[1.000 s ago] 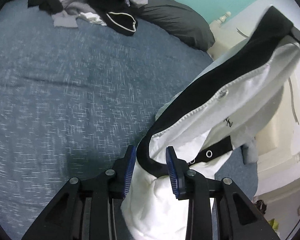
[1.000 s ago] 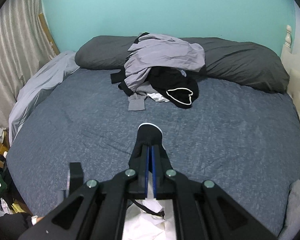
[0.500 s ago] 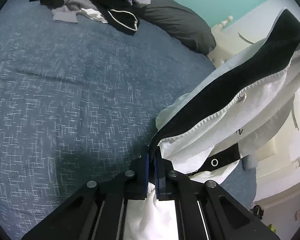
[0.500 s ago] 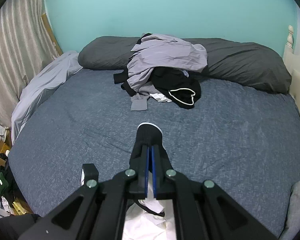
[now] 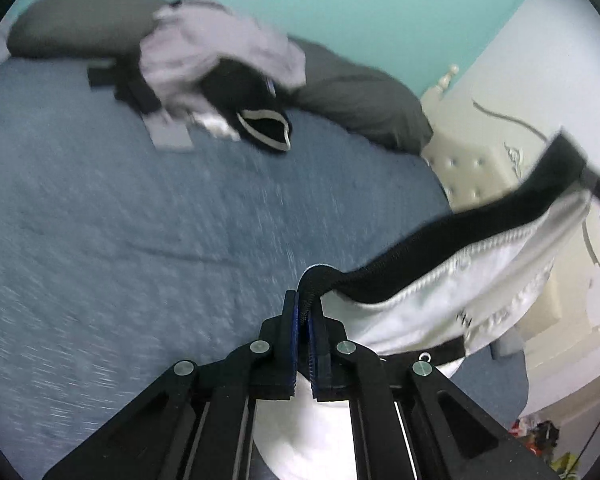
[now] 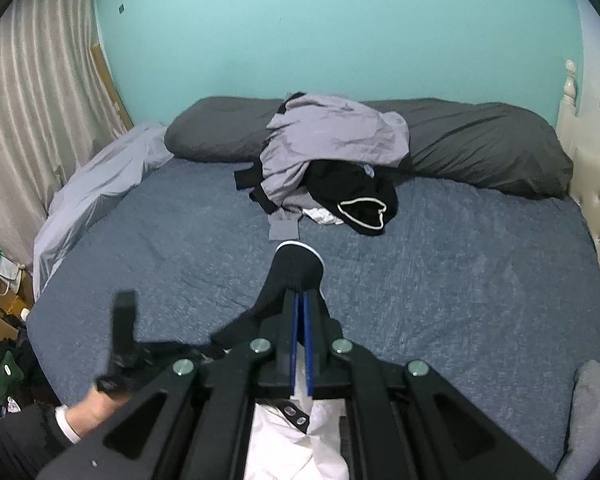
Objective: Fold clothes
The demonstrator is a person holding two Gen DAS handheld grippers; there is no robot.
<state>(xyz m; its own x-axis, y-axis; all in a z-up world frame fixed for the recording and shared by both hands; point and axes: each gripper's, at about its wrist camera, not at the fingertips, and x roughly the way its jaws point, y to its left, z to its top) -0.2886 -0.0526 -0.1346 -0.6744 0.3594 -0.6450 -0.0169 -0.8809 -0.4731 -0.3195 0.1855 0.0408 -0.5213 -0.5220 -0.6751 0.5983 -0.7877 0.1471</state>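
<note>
Above the near edge of the bed (image 6: pixel 480 280), the white shorts (image 5: pixel 440 300) hang unfolded by their black waistband, left gripper (image 5: pixel 307 312) and right gripper (image 6: pixel 301 300) each clamped on it (a heap of clothes (image 6: pixel 332 160) waits far off).

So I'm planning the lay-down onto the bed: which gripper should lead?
Probably the left gripper. Both sets of jaws are shut on the white garment; its black band stretches rightward from the left gripper, which faces bare blue bedspread.
</note>
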